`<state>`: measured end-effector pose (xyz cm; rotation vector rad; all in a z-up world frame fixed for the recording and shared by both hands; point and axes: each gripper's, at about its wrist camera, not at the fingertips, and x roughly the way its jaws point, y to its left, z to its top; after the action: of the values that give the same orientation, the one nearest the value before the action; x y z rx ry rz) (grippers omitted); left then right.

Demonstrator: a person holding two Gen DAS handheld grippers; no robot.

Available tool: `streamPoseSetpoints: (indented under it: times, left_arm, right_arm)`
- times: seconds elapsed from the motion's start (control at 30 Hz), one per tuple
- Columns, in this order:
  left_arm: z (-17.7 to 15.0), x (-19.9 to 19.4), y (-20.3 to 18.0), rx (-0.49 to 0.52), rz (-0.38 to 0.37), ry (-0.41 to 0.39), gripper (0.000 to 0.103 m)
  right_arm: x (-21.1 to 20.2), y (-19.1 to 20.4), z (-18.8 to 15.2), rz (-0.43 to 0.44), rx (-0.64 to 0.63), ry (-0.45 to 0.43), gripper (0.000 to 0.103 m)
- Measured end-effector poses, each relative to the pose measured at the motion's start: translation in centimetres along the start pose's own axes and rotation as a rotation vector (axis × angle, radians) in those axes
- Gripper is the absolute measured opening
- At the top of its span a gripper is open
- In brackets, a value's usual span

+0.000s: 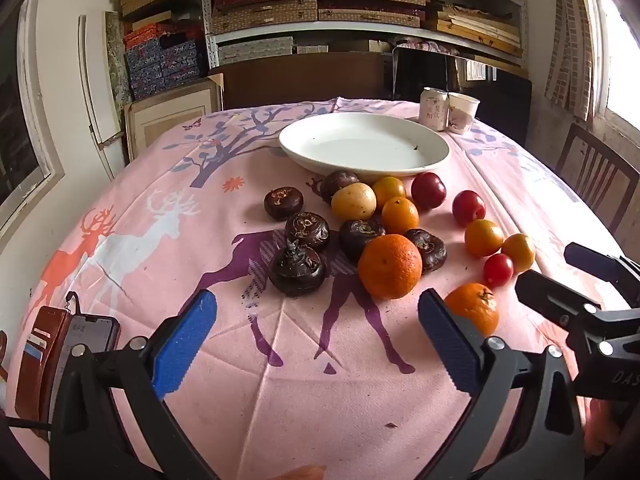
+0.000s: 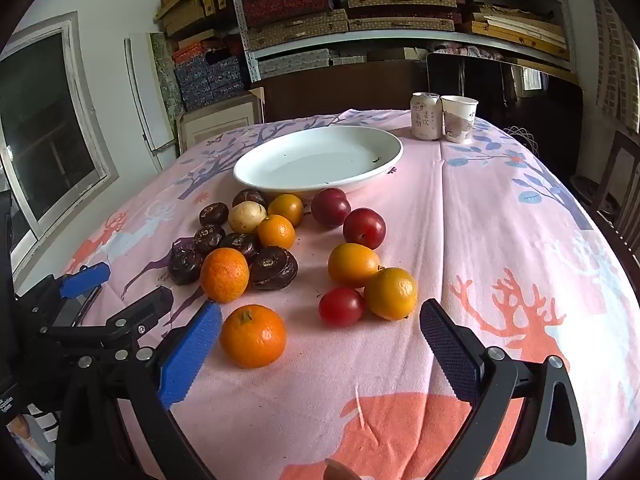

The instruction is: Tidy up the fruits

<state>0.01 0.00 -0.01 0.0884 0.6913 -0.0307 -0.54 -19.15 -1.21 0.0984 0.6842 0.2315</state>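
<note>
An empty white plate point(image 1: 364, 146) point(image 2: 318, 160) stands at the back of the pink-clothed table. In front of it lies a loose heap of fruit: dark water chestnuts point(image 1: 298, 270) point(image 2: 274, 268), mandarins point(image 1: 390, 266) point(image 2: 253, 336), small oranges point(image 1: 484, 237) point(image 2: 391, 293), red plums point(image 1: 428, 190) point(image 2: 364, 228), a cherry tomato point(image 1: 498, 269) point(image 2: 341, 306) and one yellow fruit point(image 1: 353, 201) point(image 2: 247, 217). My left gripper point(image 1: 316, 336) is open and empty, just short of the chestnuts. My right gripper point(image 2: 320, 344) is open and empty, its left pad beside the nearest mandarin.
A drink can point(image 1: 433, 109) point(image 2: 426, 116) and a paper cup point(image 1: 462, 112) point(image 2: 459, 118) stand behind the plate at the right. A phone in a brown wallet case point(image 1: 60, 356) lies at the table's near left edge. A wooden chair point(image 1: 596, 180) stands to the right.
</note>
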Motion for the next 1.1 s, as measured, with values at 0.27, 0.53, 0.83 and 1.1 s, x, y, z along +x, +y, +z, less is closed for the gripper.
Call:
streamPoseSetpoints:
  times: [0.27, 0.53, 0.83, 1.1]
  left_arm:
    - [0.01, 0.01, -0.01, -0.004, -0.005, 0.004, 0.099]
    - [-0.3, 0.55, -0.01, -0.005, -0.006, 0.012, 0.099]
    - [-0.34, 0.68, 0.0, -0.007, -0.009, 0.018, 0.099]
    - [-0.52, 0.87, -0.04, -0.008, -0.012, 0.029, 0.099]
  right_arm:
    - [-0.09, 0.0, 0.0, -0.002, 0.002, -0.006, 0.1]
    - [0.01, -0.13, -0.06, 0.003, 0.0, -0.007, 0.1]
    - [-0.12, -0.03, 0.0, 0.006, 0.001, -0.006, 0.1]
    - [-0.08, 0.2, -0.08, 0.007, 0.003, -0.004, 0.1]
